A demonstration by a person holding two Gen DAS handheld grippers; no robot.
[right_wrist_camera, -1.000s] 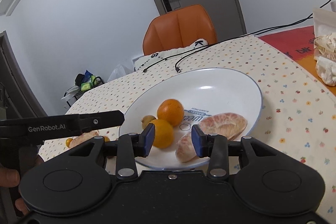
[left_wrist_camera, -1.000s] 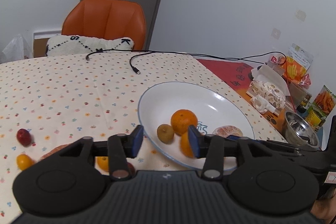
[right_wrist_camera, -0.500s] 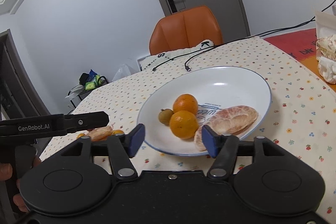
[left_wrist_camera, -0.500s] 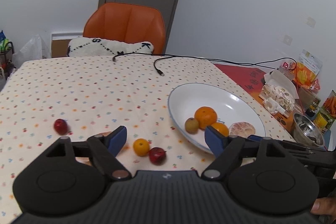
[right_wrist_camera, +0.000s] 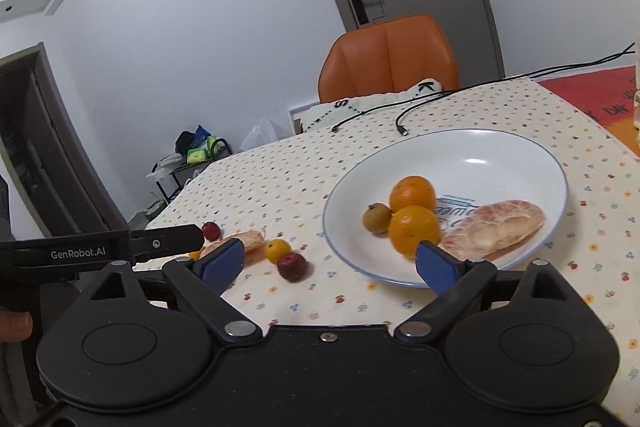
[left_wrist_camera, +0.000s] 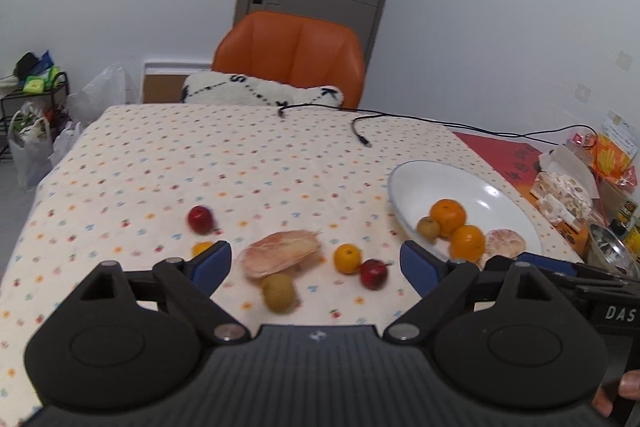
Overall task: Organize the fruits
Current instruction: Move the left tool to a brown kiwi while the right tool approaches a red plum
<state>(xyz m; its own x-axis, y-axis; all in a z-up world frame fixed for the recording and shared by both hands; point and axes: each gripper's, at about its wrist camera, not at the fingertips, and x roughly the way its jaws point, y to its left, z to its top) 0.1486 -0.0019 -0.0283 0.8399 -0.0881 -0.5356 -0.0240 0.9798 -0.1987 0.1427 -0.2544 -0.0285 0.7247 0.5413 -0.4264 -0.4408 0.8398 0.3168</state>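
A white plate [left_wrist_camera: 480, 183] [right_wrist_camera: 520, 155] holds two oranges [right_wrist_camera: 414, 229], a small brown fruit [right_wrist_camera: 376, 218] and a peeled pomelo piece [right_wrist_camera: 496, 227]. On the dotted cloth lie another peeled pomelo piece [left_wrist_camera: 280, 253], a brownish-green fruit [left_wrist_camera: 278, 291], a small orange [left_wrist_camera: 347, 258], two red fruits [left_wrist_camera: 373, 273] [left_wrist_camera: 200, 219] and a small yellow fruit [left_wrist_camera: 201, 247]. My left gripper [left_wrist_camera: 316, 269] hangs open above the loose fruit, holding nothing. Near the plate's front edge my right gripper [right_wrist_camera: 330, 261] is open and empty too.
An orange chair [left_wrist_camera: 290, 57] with a white cushion [left_wrist_camera: 260, 91] stands at the table's far side. Black cables [left_wrist_camera: 362, 135] cross the cloth. Snack packs [left_wrist_camera: 608, 155], a paper box and a metal bowl [left_wrist_camera: 610, 251] crowd the right edge. Bags and a rack [left_wrist_camera: 32, 107] stand at left.
Both grippers have opened wide and pulled back from the plate. The left view has swung left, so the loose fruit on the cloth now lies between its fingers.
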